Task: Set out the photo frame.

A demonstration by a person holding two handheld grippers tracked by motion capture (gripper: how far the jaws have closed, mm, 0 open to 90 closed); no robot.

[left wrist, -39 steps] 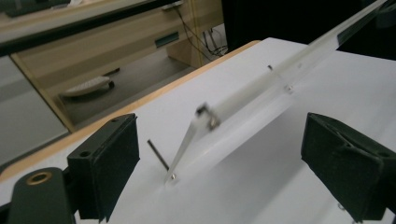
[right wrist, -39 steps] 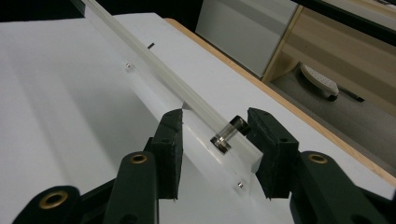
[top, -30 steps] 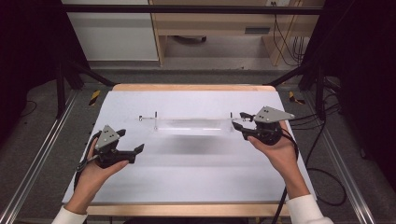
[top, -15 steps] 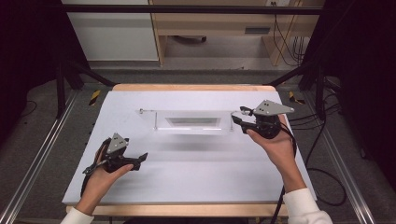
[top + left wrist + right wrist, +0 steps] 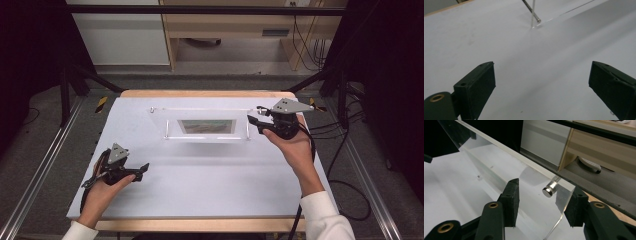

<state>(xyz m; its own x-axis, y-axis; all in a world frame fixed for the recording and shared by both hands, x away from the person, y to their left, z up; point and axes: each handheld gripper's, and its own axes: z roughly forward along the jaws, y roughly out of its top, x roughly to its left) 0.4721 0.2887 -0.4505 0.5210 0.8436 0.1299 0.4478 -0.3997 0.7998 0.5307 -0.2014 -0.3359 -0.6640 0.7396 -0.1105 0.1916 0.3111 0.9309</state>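
Here the single clear acrylic frame [image 5: 202, 125] stands on the white table [image 5: 210, 185], long axis running side to side. The right gripper [image 5: 261, 119] straddles its right end corner, jaws half-closed about the panel. The left gripper [image 5: 141, 169], wide open and empty, sits well apart

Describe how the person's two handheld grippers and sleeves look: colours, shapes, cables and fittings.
Both the left gripper and the right gripper are black, each topped by a grey three-cornered plate. Their jaws end in blocky black pads with small screw holes, and brass-coloured rings sit at the pivots. A black cable trails from the right gripper beside the forearm. The sleeves are white.
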